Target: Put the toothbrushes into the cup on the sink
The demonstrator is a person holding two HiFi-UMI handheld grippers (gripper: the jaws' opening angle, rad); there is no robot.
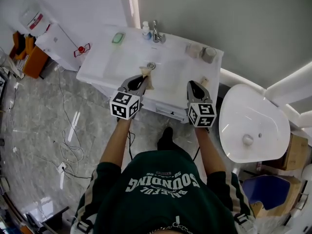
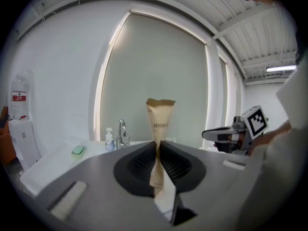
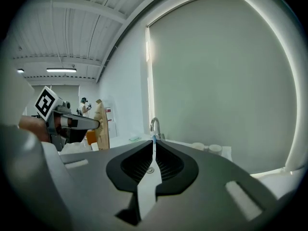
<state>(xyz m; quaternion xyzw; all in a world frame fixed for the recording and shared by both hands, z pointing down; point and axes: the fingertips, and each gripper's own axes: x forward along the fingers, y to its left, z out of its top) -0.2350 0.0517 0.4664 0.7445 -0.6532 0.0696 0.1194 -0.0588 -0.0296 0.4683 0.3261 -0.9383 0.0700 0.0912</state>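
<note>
Head view looks down on a person standing at a white sink counter (image 1: 102,65) with a gripper in each hand, both reaching over its front edge. In the left gripper view, the left gripper (image 2: 158,141) has its jaws pressed together on a wrapped toothbrush (image 2: 160,117). This is a tan paper packet with dark print, pinched at its waist and standing upright above the tips, with its lower end hanging down between the jaw bodies. From above, that packet (image 1: 147,82) sits at the tips of the left gripper (image 1: 139,82), just in front of the drain (image 1: 151,66). In the right gripper view, the right gripper (image 3: 154,141) is closed almost flat on a thin toothbrush (image 3: 153,139). Only a narrow blue-and-white sliver of it shows at the very tips — too slim to make out more. From the head view, the right gripper (image 1: 197,86) is at the counter's front right, beside the left one but apart from it. Two pale cups (image 1: 194,49) stand side by side at the back right of the counter, well apart from both grippers and nearer the right one. They show beyond its jaws, to the right of the faucet (image 3: 155,128). A soap bottle (image 2: 109,139) and a green soap (image 2: 78,150) sit to the left of the tap.
</note>
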